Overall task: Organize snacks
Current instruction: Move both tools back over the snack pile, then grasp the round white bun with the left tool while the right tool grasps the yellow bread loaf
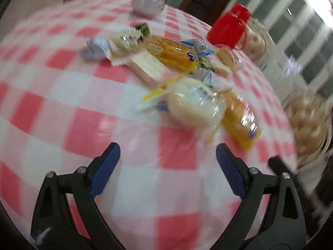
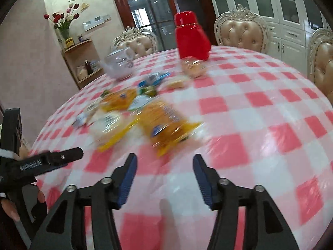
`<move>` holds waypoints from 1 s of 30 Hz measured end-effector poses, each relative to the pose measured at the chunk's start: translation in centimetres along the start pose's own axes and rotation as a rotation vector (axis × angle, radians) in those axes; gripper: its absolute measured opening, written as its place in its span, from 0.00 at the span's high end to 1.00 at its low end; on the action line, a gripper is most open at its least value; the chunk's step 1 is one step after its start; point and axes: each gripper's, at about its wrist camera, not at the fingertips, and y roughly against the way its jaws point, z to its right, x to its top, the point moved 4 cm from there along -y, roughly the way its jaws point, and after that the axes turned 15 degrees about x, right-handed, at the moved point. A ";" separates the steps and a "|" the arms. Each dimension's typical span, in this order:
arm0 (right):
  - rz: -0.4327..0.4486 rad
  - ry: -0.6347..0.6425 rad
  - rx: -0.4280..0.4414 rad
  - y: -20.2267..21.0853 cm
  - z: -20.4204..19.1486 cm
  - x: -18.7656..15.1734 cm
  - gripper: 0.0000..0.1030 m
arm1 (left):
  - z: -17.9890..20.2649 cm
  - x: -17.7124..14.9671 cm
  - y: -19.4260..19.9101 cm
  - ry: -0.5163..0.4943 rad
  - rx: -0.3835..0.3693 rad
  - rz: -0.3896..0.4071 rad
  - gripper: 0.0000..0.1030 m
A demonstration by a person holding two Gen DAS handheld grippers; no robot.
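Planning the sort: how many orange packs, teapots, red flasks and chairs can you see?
Orange packs: 2
Teapots: 1
Red flasks: 1
Chairs: 3
Total: 7

Left gripper [image 1: 168,153] angled down and forward, black arms splayed, blue-padded fingers [image 1: 106,167] standing wide apart with nothing between them. Right gripper [image 2: 164,164] likewise tilted down, blue pads [image 2: 127,179] parted to a narrower gap, nothing between them either. In the right wrist view, seen at the left edge: one black finger of the left gripper [image 2: 56,158] reaching in sideways, and below it a hand [image 2: 12,208] wrapped round that gripper's handle, fingertips showing. Both pairs of fingers sharp against blurred surroundings. Neither pair of pads touching anything.
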 end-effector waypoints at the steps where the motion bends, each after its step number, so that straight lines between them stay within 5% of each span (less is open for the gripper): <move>1: -0.009 0.016 0.007 -0.3 0.6 0.3 0.34 | 0.2 0.2 -0.3 0.052 -0.024 -0.007 0.09; 4: -0.038 0.080 0.031 -1.4 1.3 1.7 0.31 | 0.7 0.9 -1.3 0.172 -0.017 -0.025 0.09; 11: -0.198 0.213 0.051 -7.2 0.7 2.9 0.25 | 3.0 2.9 -3.2 0.237 0.114 -0.010 0.04; 20: -0.320 0.286 0.055 -10.8 0.1 3.0 0.25 | 5.7 5.0 -6.4 0.147 0.354 0.033 0.00; 22: -0.321 0.299 0.046 -10.6 -0.1 2.8 0.34 | 6.0 5.4 -6.8 0.106 0.383 0.041 0.00; 23: -0.311 0.292 0.051 -10.4 0.0 2.9 0.41 | 6.1 5.4 -7.1 0.066 0.392 0.042 0.01; 26: -0.274 0.226 0.090 -9.5 1.0 3.2 0.52 | 6.4 4.8 -6.5 -0.045 0.394 0.075 0.28; 30: -0.238 0.166 0.103 -8.2 2.2 3.3 0.53 | 5.1 3.6 -5.2 -0.090 0.325 0.103 0.32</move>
